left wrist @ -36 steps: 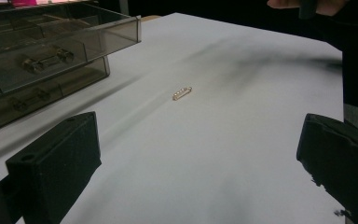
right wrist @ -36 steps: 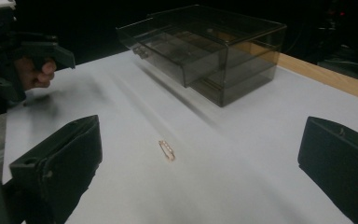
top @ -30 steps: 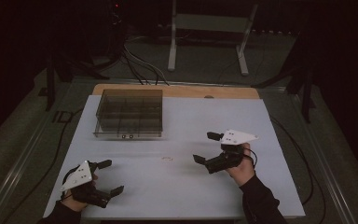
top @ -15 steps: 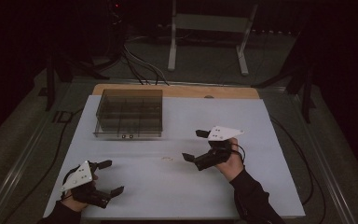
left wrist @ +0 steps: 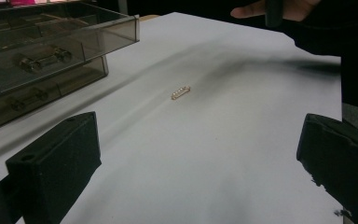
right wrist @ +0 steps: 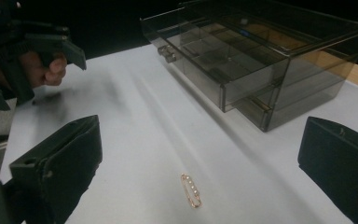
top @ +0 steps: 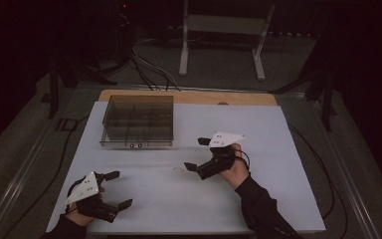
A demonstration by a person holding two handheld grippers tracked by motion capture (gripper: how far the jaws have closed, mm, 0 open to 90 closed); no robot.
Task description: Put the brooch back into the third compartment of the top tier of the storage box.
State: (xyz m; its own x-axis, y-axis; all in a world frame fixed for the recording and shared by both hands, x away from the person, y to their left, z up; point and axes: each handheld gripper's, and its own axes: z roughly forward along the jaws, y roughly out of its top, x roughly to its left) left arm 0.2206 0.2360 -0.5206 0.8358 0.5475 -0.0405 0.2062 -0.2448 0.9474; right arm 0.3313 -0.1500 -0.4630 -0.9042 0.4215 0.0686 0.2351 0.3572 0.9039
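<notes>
Above gold clip, right gripper jaws wide, empty

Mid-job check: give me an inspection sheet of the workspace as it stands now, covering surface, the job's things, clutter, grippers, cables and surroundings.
Surface: white table top, bare around the work; a wooden edge shows along the far side.
Job's things: small gold hair clip lies flat on the white top, untouched. Smoked clear drawer box stands at the far left, a drawer pulled partly out.
Clutter: nothing seen.
Grippers: right gripper open, jaws either side of the clip's line, close to it. Left gripper open, near the front left edge, holding nothing.
Cables: a cable trails from the right gripper across the table; more cables lie on the floor beyond.
Surroundings: dark room, white metal stand behind the table.
</notes>
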